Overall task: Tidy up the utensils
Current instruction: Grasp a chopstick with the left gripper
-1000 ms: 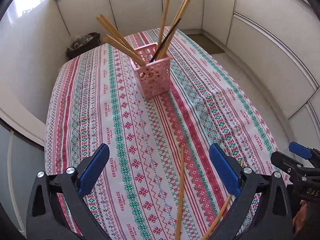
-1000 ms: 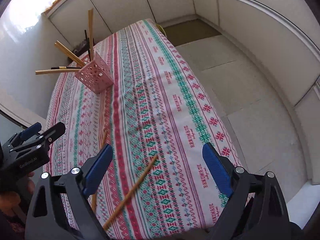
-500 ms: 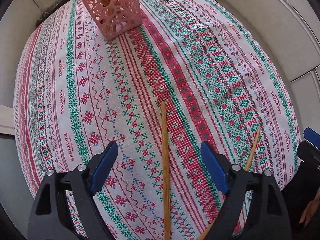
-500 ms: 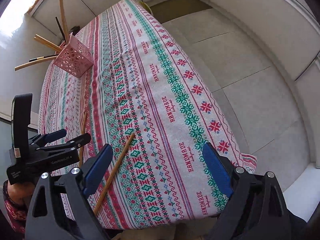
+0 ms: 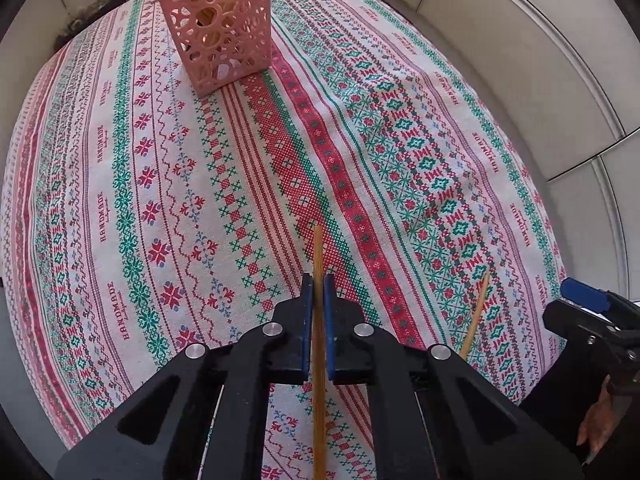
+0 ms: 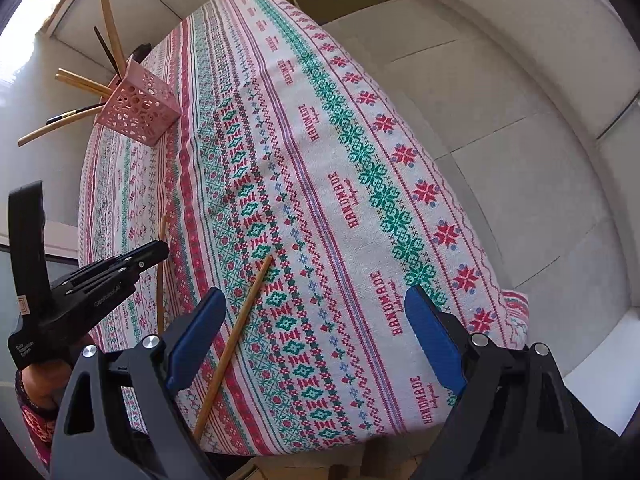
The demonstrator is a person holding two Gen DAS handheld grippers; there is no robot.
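My left gripper (image 5: 316, 284) is shut on a wooden chopstick (image 5: 318, 252) that lies along the patterned tablecloth (image 5: 140, 184); the right wrist view shows the same gripper (image 6: 162, 248) low over the cloth with the chopstick (image 6: 160, 296) under it. A second wooden chopstick (image 5: 476, 316) lies to the right, apart; in the right wrist view it (image 6: 236, 332) lies just inside the left finger of my open, empty right gripper (image 6: 316, 320). A pink perforated holder (image 5: 220, 28) with several chopsticks stands at the table's far end, also in the right wrist view (image 6: 138, 110).
The table's near edge (image 6: 360, 436) and right edge drop to a grey tiled floor (image 6: 500, 160). White cabinet walls (image 5: 500, 40) surround the table. A dark bin (image 5: 96, 6) sits beyond the far left corner.
My left gripper has come down to the cloth and shut on the chopstick that lay between its open jaws. My right gripper has stayed open, shifting slightly toward the second chopstick.
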